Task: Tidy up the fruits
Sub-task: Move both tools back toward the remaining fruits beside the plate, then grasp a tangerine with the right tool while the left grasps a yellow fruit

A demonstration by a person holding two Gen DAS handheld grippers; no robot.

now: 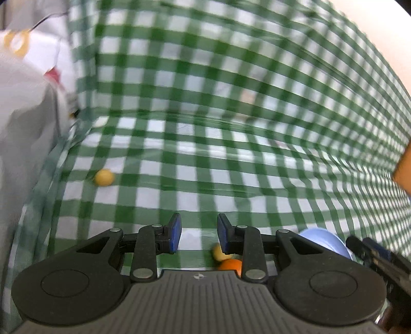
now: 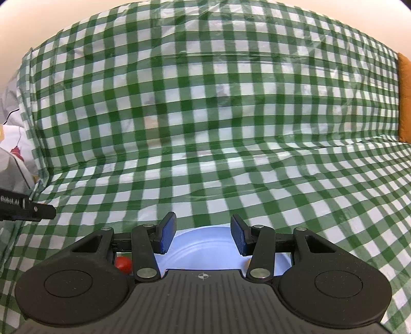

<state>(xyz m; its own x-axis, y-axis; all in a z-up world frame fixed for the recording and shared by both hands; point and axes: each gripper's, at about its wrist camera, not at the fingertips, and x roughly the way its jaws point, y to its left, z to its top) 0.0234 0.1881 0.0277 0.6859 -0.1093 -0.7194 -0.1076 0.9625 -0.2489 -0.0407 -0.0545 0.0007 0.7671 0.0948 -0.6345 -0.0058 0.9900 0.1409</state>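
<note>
Right tongs point(image 2: 203, 237) parted and empty above pale blue plate point(image 2: 203, 248), red fruit point(image 2: 123, 264) beside, green checked cloth point(image 2: 205, 115)

A green-and-white checked cloth point(image 2: 205, 167) covers the surface and rises behind; cream wall point(image 2: 51, 15) above; an orange-brown panel point(image 2: 404, 102) at right.

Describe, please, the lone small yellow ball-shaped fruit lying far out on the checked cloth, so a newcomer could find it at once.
In the left wrist view, start from the green-and-white checked tablecloth and look towards its left edge beside the crumpled white fabric. There the small round yellow fruit lies alone, whereas the other yellow fruit touches an orange fruit beside the left gripper.
</note>
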